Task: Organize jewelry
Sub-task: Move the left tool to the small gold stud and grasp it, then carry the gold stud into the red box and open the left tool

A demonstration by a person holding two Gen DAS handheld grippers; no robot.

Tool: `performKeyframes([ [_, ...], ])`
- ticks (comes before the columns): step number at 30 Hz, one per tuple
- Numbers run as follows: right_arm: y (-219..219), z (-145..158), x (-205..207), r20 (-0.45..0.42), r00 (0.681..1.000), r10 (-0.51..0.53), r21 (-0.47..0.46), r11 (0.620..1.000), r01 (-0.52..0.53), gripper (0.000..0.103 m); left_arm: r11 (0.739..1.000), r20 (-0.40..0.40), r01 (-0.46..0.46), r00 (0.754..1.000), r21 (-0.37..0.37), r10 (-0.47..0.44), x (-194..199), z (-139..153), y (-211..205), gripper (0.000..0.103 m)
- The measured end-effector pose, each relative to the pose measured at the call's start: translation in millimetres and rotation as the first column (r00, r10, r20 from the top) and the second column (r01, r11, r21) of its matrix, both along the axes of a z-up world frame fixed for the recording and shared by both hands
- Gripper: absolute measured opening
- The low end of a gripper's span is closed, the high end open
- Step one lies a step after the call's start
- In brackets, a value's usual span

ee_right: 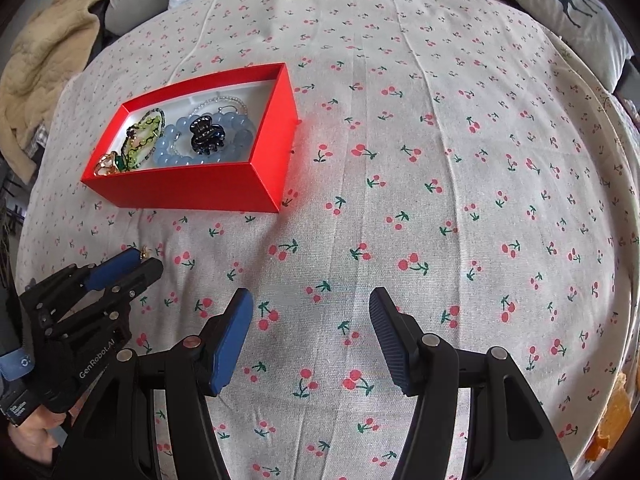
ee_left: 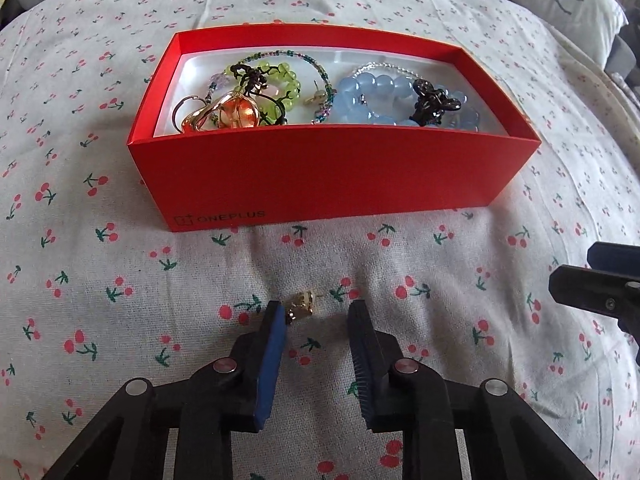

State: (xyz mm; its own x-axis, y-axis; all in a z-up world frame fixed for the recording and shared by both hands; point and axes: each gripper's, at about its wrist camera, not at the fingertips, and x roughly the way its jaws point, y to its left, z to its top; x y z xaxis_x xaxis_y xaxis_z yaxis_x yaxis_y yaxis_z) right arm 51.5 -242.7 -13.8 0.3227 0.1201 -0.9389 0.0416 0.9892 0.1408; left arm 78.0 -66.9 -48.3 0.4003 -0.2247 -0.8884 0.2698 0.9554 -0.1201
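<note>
The left gripper is held with its jaws parted and empty; a small gold earring lies on the cherry-print sheet just beside its left fingertip. Beyond it, beaded bracelets and a dark hair clip are contained in the red box. The right gripper is held wide open and empty over bare sheet.

An open red cardboard box is set on the cherry-print bedsheet, toward the bed's left side in the right wrist view. Inside it, a green bead bracelet and an orange glass pendant are placed at the left end, a pale blue bead bracelet at the right end, with a dark claw hair clip on top of the latter. A small gold earring is found on the sheet before the box's near wall, just beside the left finger of the left gripper. A deer-print pillow is seen at the far right corner.
</note>
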Motion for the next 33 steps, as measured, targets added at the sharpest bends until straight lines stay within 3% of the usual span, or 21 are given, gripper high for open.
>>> performKeyframes([
  [3,-1.5,-0.6,-0.5,-0.002,1.000,-0.004,0.000,1.000,0.004,0.064,1.000,0.001,-0.018,1.000,0.008,0.018,4.9,-0.9,-1.2,0.009],
  [8,-1.5,-0.9,0.2,-0.002,1.000,-0.009,0.001,1.000,0.009,0.063,1.000,-0.005,-0.027,1.000,0.005,0.027,6.8,0.0,3.2,0.000],
  [15,-0.8,1.1,1.9,0.008,1.000,-0.014,0.001,1.000,0.014,0.063,0.999,-0.017,-0.037,0.999,-0.031,0.036,2.6,12.2,11.8,0.000],
  [27,-6.2,7.2,4.0,0.030,0.999,-0.041,0.027,0.999,0.040,0.064,0.995,0.102,-0.010,0.995,-0.097,0.020,1.1,66.3,9.2,0.000],
  [33,-7.6,7.6,4.3,0.031,0.998,-0.053,0.035,0.998,0.052,0.064,0.989,0.120,-0.024,0.992,-0.143,0.041,20.4,76.6,0.7,0.000],
])
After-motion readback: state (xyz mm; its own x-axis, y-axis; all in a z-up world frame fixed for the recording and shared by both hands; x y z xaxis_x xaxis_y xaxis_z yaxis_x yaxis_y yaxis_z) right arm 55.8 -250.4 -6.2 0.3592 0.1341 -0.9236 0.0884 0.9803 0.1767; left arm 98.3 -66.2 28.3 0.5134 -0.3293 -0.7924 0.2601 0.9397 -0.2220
